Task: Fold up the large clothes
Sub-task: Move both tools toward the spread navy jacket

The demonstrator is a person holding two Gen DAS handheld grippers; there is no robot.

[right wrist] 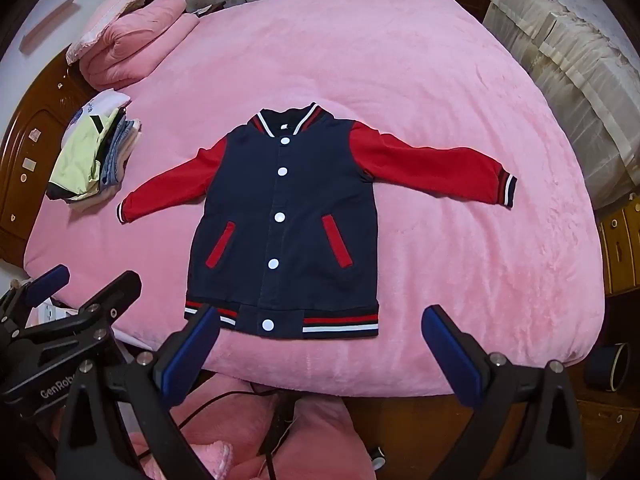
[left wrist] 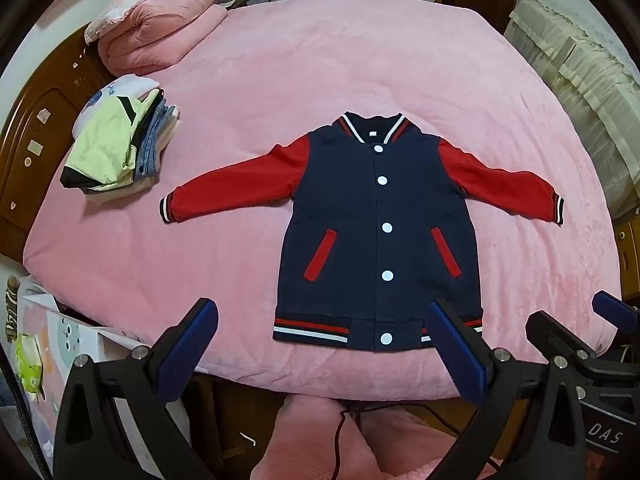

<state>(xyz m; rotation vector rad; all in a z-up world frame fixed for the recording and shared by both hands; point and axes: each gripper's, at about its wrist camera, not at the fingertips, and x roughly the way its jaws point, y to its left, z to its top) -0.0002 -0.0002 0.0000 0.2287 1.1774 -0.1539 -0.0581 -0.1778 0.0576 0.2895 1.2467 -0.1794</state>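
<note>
Jacket (left wrist: 372,216) flat (buttoned, seemingly); 2 tools spread.

Pink plush bedcover (left wrist: 360,60) spreads wide across the bed. Far left, a rolled pink quilt (left wrist: 160,28) sits by the wooden headboard (left wrist: 44,120). Nearer on the left, a stack of folded clothes (left wrist: 120,148). Right side, cream lace-covered furniture (left wrist: 580,80).

Both wrist views steep-down from bed foot, sharing jacket (left wrist: 376,224).
</note>
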